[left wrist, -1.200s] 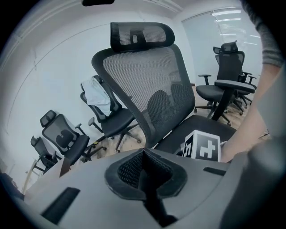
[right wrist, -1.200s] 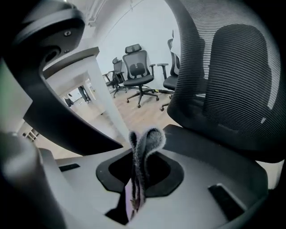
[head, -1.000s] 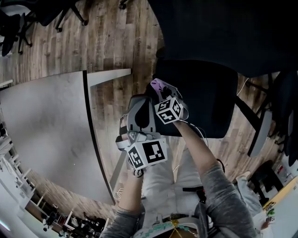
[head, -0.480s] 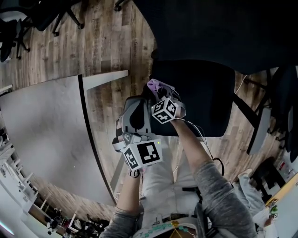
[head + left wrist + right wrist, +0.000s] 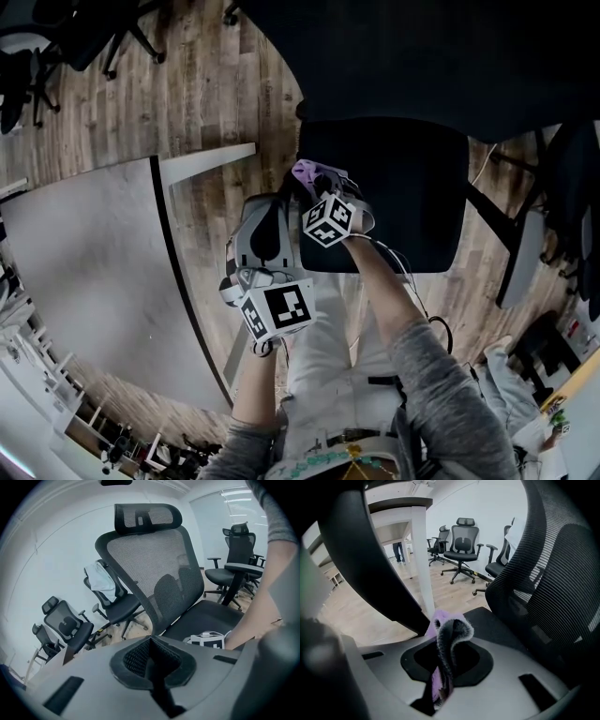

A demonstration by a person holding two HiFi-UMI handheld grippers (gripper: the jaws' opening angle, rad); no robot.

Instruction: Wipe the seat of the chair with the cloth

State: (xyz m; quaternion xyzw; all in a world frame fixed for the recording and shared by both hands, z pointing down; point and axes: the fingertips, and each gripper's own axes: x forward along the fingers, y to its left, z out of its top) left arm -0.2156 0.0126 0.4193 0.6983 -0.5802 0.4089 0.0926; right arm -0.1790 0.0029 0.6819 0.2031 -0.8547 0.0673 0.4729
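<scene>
Cloth [image 5: 449,631] clenched in right gripper [image 5: 440,670] at seat [image 5: 398,192] edge; left gripper [image 5: 152,665] fingers closed, empty; desk [image 5: 84,267] beside.

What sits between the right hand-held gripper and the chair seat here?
The purple cloth, pinched by the right hand-held gripper, sticks out toward the seat; right gripper view shows it.

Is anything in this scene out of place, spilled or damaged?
Nothing is spilled or damaged. The one loose item is a pale fabric draped over a background chair. The purple cloth is bunched in the shut right hand-held gripper by the seat edge, as expected.
</scene>
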